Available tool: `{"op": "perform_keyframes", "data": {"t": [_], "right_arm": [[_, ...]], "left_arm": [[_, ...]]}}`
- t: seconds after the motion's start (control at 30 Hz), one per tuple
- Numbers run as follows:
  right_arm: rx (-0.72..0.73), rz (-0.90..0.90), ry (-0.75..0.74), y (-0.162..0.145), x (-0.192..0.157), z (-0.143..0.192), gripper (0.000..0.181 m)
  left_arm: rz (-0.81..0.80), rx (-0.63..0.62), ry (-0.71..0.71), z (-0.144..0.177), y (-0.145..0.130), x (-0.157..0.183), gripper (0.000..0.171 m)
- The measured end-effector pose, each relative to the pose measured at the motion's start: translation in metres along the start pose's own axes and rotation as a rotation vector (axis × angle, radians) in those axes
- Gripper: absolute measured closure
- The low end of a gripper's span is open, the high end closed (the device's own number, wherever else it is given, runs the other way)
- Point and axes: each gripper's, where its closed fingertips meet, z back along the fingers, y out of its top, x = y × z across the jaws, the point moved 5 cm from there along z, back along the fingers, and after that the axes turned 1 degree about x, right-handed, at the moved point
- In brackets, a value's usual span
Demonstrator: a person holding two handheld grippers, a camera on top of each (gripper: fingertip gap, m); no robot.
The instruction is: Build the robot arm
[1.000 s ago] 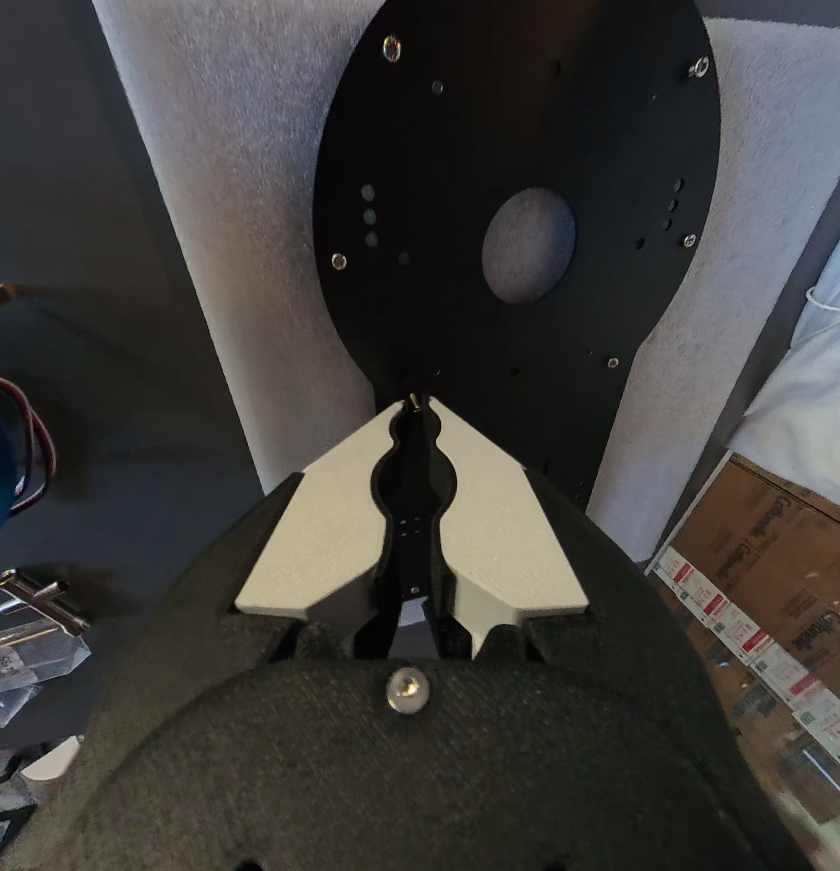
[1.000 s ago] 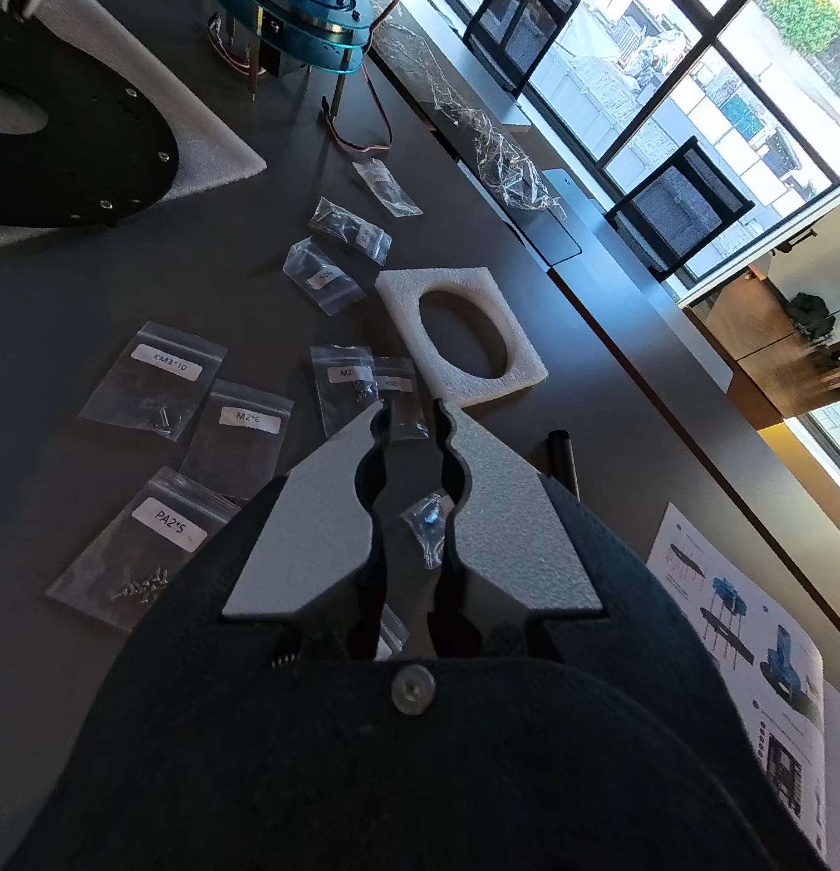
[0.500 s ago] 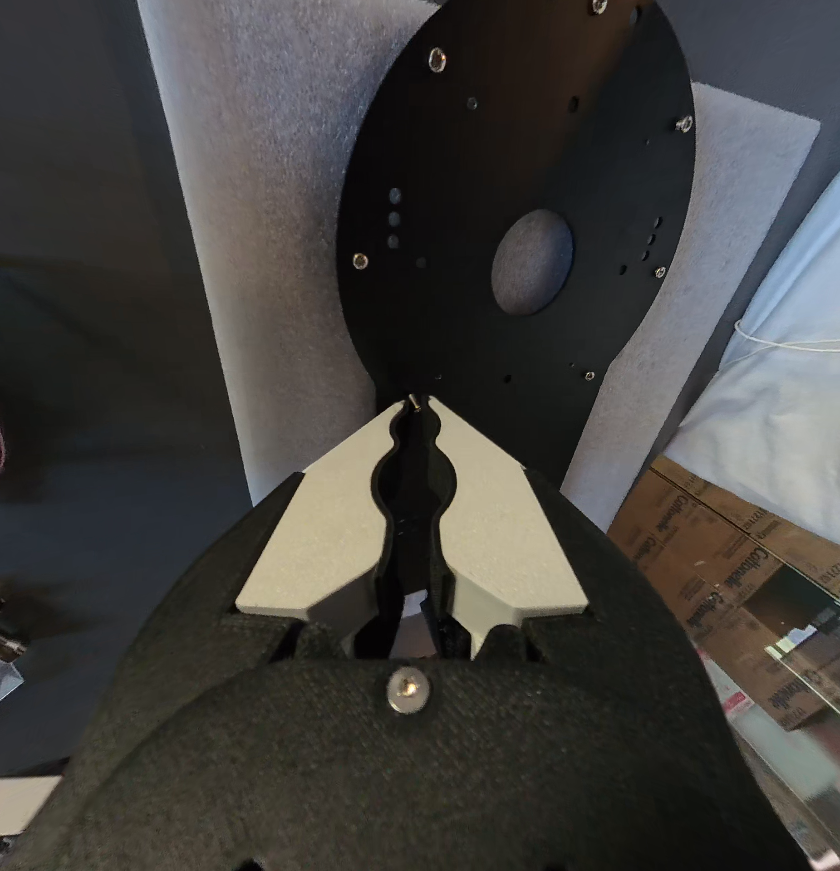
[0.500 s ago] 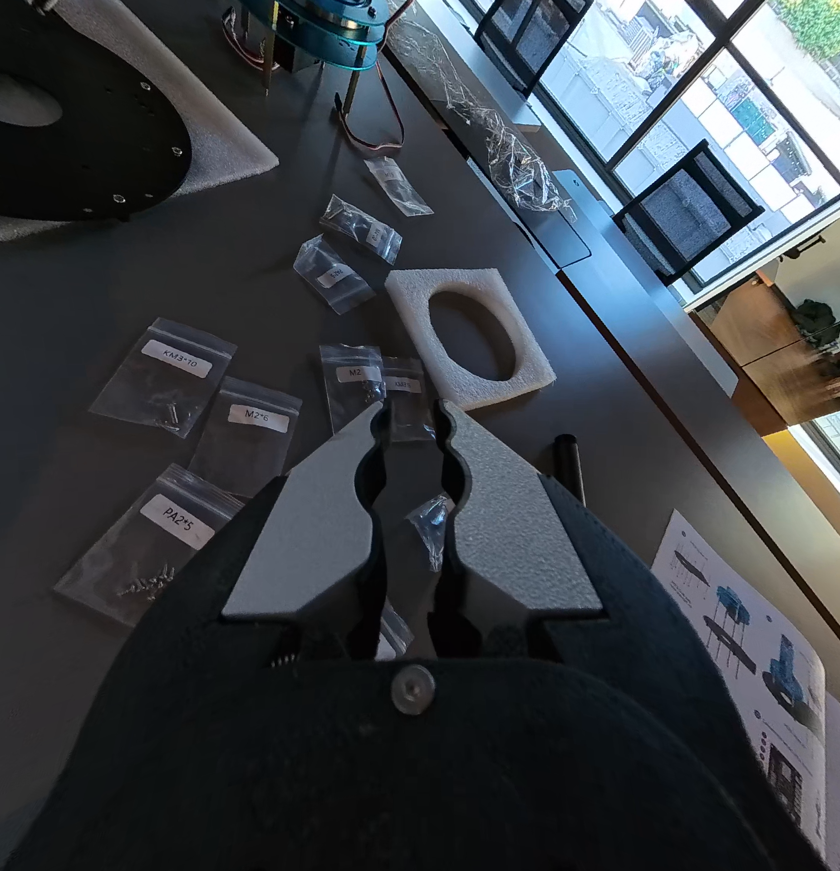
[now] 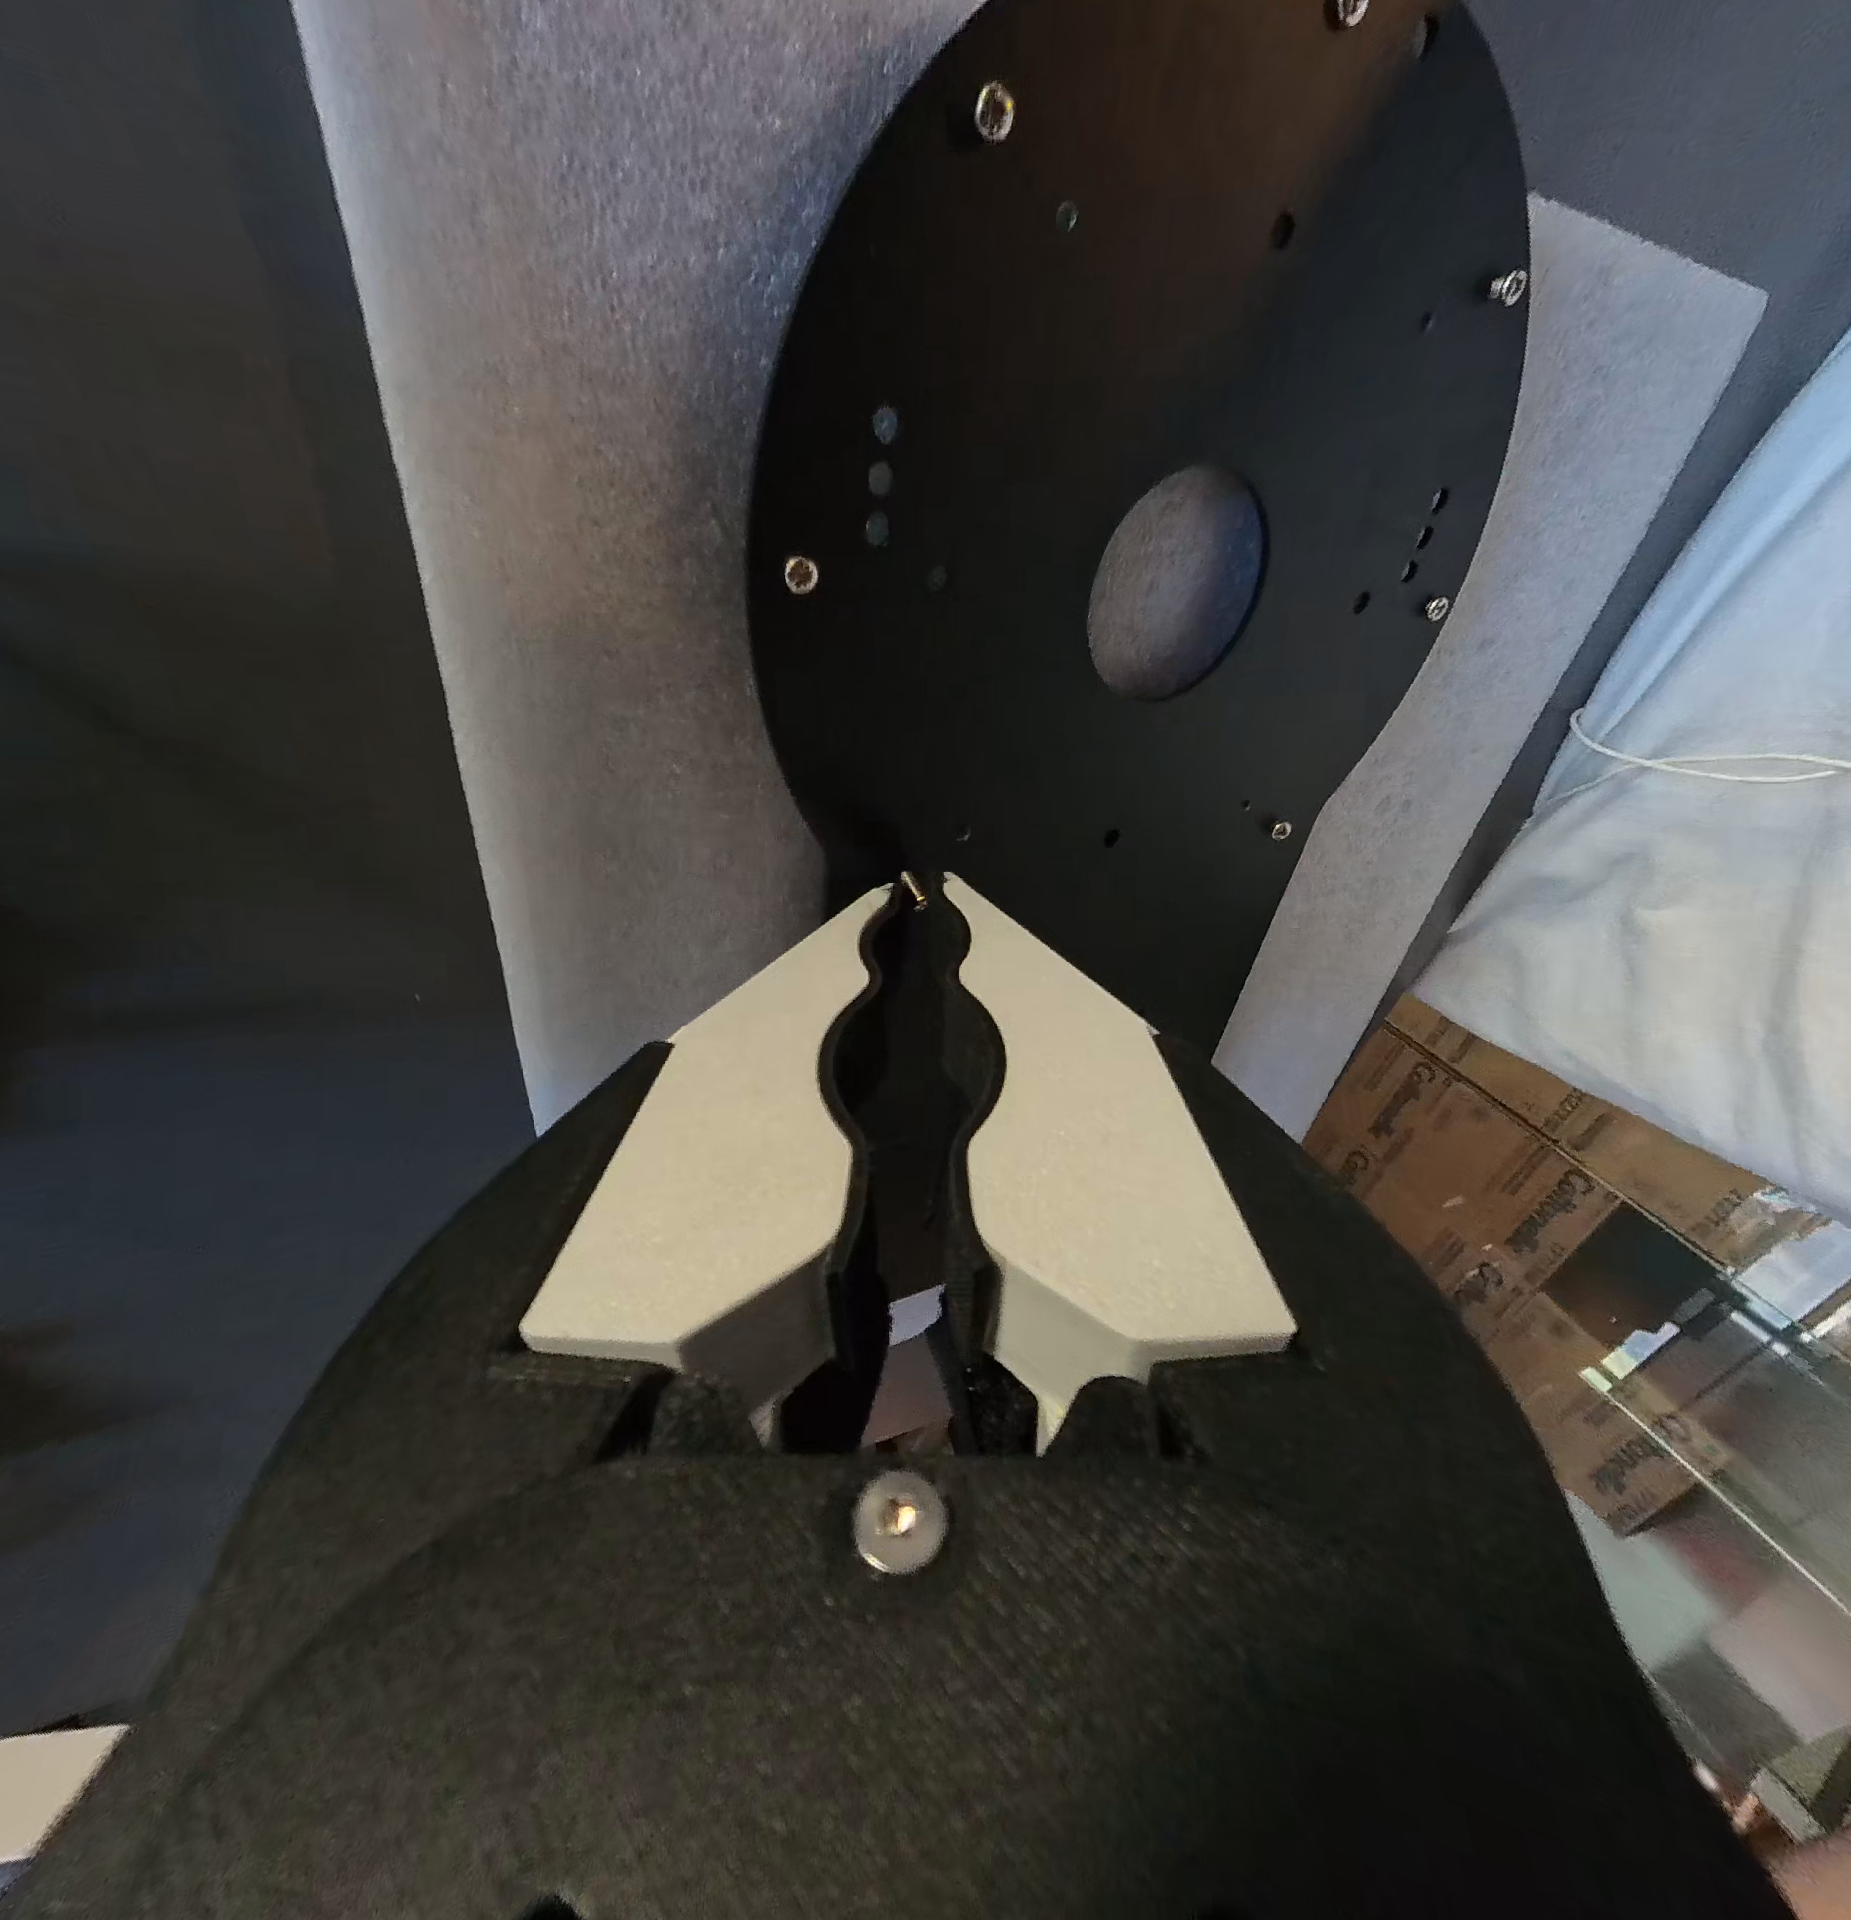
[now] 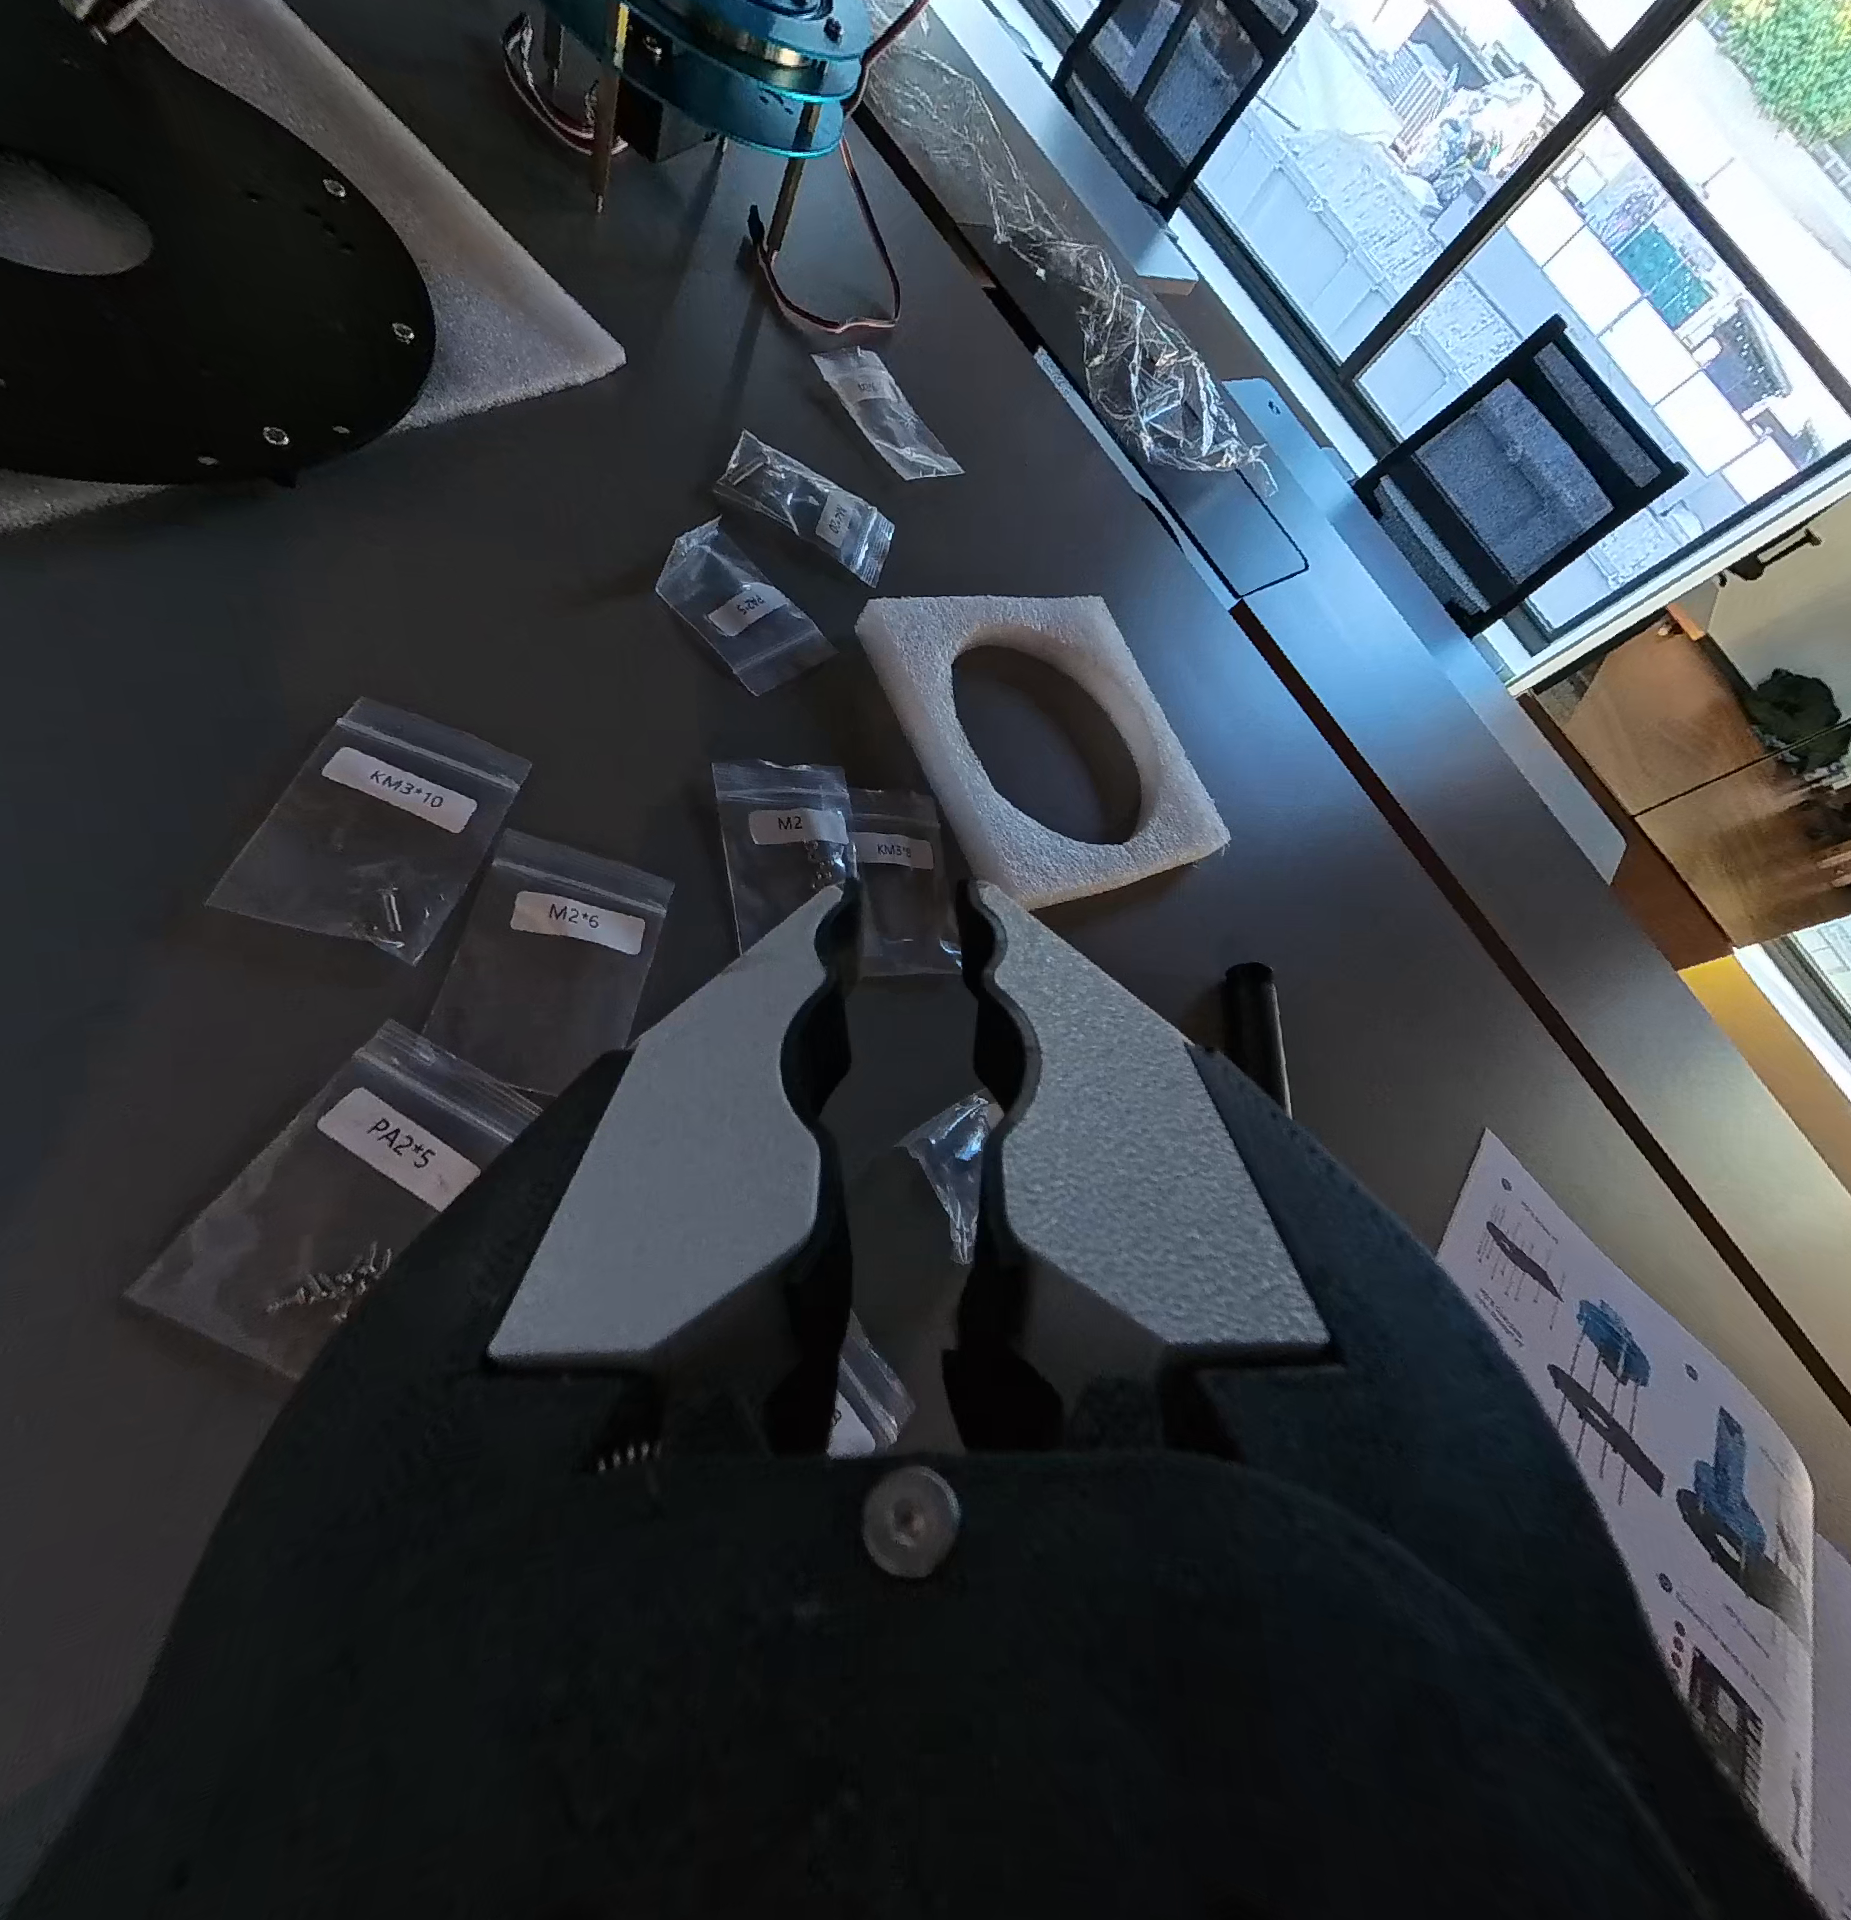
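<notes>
Left wrist view, left tool (image 5: 919, 891) pinching small screw (image 5: 913, 888), black plate (image 5: 1160, 468) beyond

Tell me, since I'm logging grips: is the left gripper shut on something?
Shut: the left gripper pinches a small silver screw at its tips, above the black plate.

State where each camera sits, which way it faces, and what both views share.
Left wrist view: on the left hand-held gripper, facing down; tips pinch a small screw over the black plate on white foam.
Right wrist view: on the right hand-held gripper, open, facing the dark table with parts bags, toward windows.
Shared: the black plate.
</notes>
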Motion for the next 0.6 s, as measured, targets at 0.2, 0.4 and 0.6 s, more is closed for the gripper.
{"op": "perform_keyframes", "data": {"t": [0.2, 0.4, 0.6], "right_arm": [[0.003, 0.004, 0.002, 0.0009, -0.0011, 0.0002, 0.165], [0.008, 0.008, 0.005, 0.0024, -0.0024, 0.0005, 0.165], [0.005, 0.007, 0.008, 0.0019, -0.0028, 0.0002, 0.164]], "left_arm": [[0.002, -0.01, -0.007, -0.0007, 0.0013, -0.0002, 0.17], [0.012, -0.015, -0.006, -0.0017, 0.0002, -0.0024, 0.171], [0.02, 0.082, 0.005, 0.0077, -0.0022, 0.0011, 0.171]]}}
